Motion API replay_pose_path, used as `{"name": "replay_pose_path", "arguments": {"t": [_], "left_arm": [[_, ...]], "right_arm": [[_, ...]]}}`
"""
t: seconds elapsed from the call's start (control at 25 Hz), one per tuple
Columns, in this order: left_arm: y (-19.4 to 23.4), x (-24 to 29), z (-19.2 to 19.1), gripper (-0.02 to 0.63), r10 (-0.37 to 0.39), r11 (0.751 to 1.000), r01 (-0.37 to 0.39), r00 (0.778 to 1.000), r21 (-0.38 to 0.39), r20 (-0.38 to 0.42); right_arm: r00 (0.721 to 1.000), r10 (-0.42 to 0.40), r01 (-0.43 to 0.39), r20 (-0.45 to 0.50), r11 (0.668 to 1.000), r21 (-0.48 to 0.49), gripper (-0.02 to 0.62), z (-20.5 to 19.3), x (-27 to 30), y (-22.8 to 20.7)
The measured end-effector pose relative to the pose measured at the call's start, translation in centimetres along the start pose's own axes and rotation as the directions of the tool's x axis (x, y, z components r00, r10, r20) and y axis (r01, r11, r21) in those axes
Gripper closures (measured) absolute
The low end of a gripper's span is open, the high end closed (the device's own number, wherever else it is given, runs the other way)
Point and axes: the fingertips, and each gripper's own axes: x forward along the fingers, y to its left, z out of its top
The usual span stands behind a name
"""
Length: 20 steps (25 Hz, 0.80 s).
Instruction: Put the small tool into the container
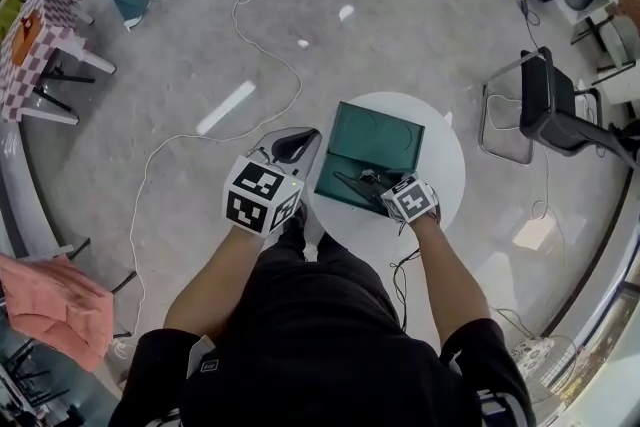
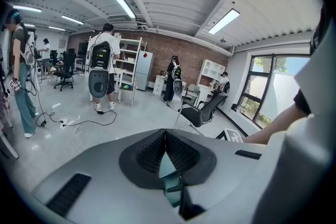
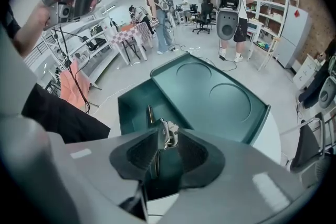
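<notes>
Nearest, we hold the left gripper [image 2: 165,135] pressed together and empty, beside the table [image 1: 445,165]. Our right gripper [image 3: 169,137] is spread above the box [image 3: 131,105], the tool [image 3: 168,131] between its jaws. A thin rod [image 3: 149,113] lies inside; the lid [image 3: 215,97] lies open beyond. Farther off are a chair [image 1: 548,100] and a cable [image 1: 270,45].

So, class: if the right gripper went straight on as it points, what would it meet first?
Likely the small tool between the right gripper's parted jaws, then the green container's floor; depth is unclear.
</notes>
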Motion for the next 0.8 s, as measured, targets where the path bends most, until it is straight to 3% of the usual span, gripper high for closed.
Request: {"name": "replay_pose_path", "arguments": {"t": [0.2,0.36,0.6,0.8], "left_arm": [[0.2,-0.6,2.1,0.598,-0.021,0.999,0.02,0.999,0.034,0.043],[0.4,-1.0,4.7,0.6,-0.062,0.995,0.055,0.994,0.081,0.092],[-1.4,-0.9,7.7,0.598,-0.159,0.981,0.139,0.976,0.137,0.148],[-2.6,-1.9,10.3,0.598,-0.224,0.962,0.186,0.957,0.199,0.184]], "right_arm": [[0.996,-0.044,0.041,0.083,0.998,0.036,0.5,2.3,-2.6,0.2],[0.971,-0.137,0.121,0.195,0.989,0.088,0.528,5.4,-5.9,-1.1],[0.882,-0.272,0.218,0.384,0.959,0.179,0.572,9.9,-13.6,-1.7],[0.806,-0.341,0.261,0.484,0.938,0.226,0.583,12.3,-19.4,-0.8]]}}
